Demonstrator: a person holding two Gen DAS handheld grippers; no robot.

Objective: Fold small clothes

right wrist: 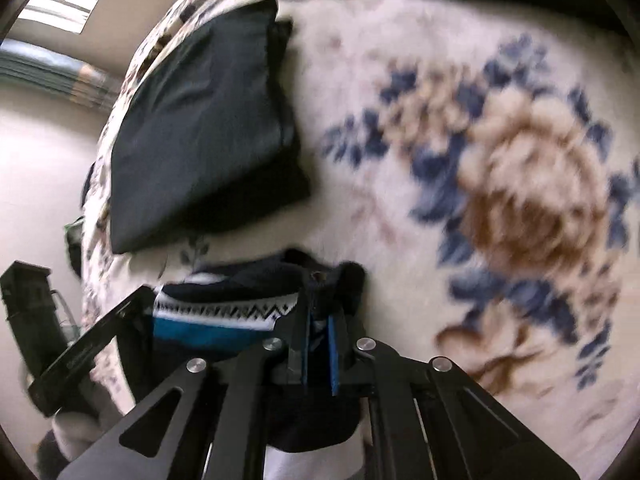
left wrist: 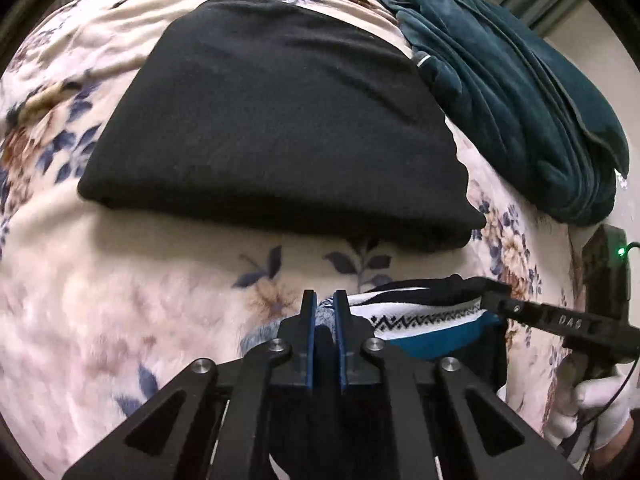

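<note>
A small patterned garment point(left wrist: 424, 316), black, white zigzag and blue, hangs stretched between both grippers just above the floral blanket point(left wrist: 120, 280). My left gripper point(left wrist: 324, 300) is shut on its left edge. My right gripper point(right wrist: 320, 292) is shut on its other edge, and its finger shows in the left wrist view point(left wrist: 520, 308). The garment also shows in the right wrist view point(right wrist: 224, 312). A folded black cloth point(left wrist: 280, 128) lies flat on the blanket beyond it, also in the right wrist view point(right wrist: 208, 136).
A dark teal pile of fabric point(left wrist: 512, 80) lies at the far right of the bed. The blanket's edge and a pale wall point(right wrist: 40, 160) are to the left in the right wrist view. A gloved hand point(left wrist: 600, 408) holds the right gripper.
</note>
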